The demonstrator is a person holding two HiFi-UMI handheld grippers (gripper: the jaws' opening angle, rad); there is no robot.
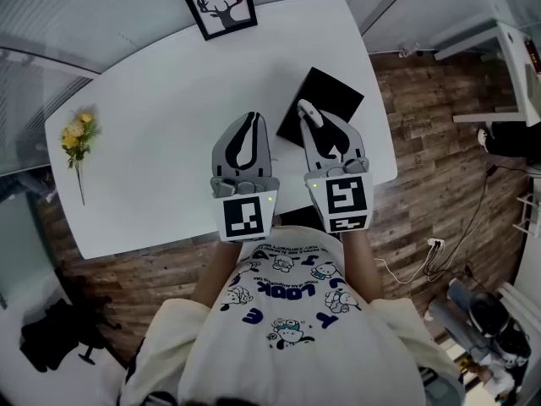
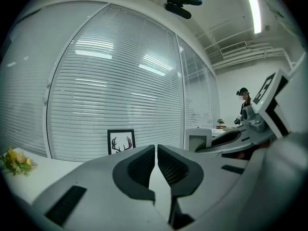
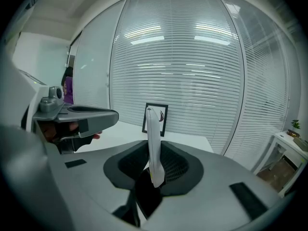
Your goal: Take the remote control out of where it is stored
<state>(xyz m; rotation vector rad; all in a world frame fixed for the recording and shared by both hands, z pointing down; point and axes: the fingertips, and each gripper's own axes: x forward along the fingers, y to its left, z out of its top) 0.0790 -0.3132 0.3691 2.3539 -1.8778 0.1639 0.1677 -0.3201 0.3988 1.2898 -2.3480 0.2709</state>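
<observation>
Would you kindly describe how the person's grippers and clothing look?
Both the left gripper and the right gripper have grey shells with black ribbed pads, a black-and-white marker cube and a green light. The T-shirt is pale, with cartoon prints.

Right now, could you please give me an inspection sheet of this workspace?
Surface: white table on a wooden floor.
Job's things: remote control, clamped in the right claw; black box near the table's right edge.
Clutter: framed deer picture; yellow flowers.
Grippers: left claw shut, empty; right claw shut on the remote control.
Cables: one cable on the floor, right of the table.
Surroundings: window blinds; a person far off.
</observation>
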